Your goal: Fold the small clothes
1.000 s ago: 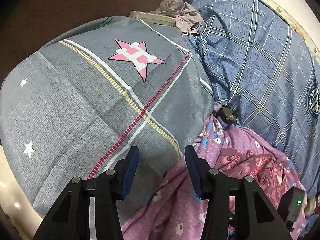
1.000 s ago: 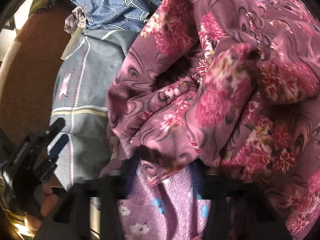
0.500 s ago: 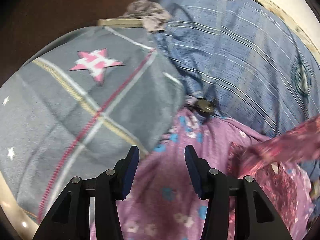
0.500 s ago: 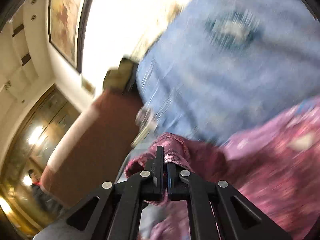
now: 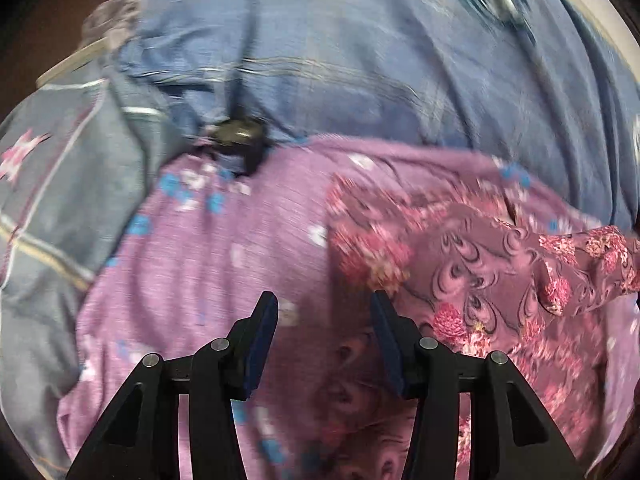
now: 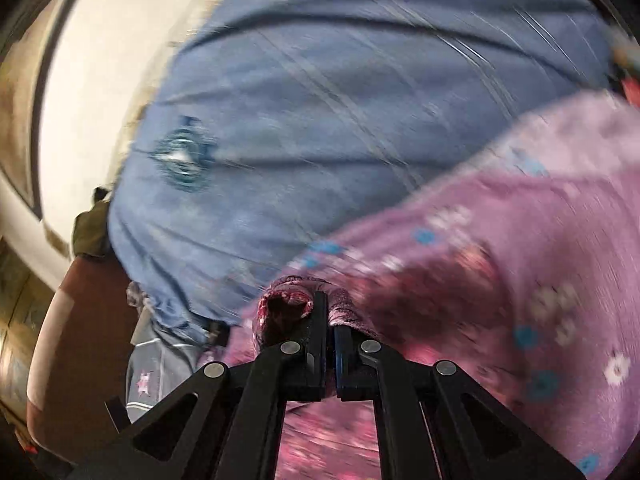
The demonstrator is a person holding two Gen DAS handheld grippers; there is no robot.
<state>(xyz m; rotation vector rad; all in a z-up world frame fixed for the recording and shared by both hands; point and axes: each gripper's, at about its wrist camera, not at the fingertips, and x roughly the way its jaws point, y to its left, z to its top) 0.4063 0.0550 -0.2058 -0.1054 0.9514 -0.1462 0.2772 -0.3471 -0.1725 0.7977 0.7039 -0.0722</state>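
Observation:
A dark pink floral garment (image 5: 472,264) lies spread on a lilac flowered sheet (image 5: 224,248), stretching to the right in the left wrist view. My left gripper (image 5: 324,312) is open and empty, just above the garment's left edge. My right gripper (image 6: 328,312) is shut on a bunched fold of the floral garment (image 6: 296,300) and holds it lifted over the lilac sheet (image 6: 540,216). Both views are blurred by motion.
A blue plaid quilt (image 5: 360,48) fills the back, also in the right wrist view (image 6: 320,120). A grey star-patterned pillow (image 5: 52,184) lies left. A small black object (image 5: 240,136) sits at the quilt's edge. A brown headboard (image 6: 80,340) stands at the left.
My right gripper closed on the floral garment and pulled it up and out of its heap. My left gripper swung right, from over the grey pillow to over the lilac sheet.

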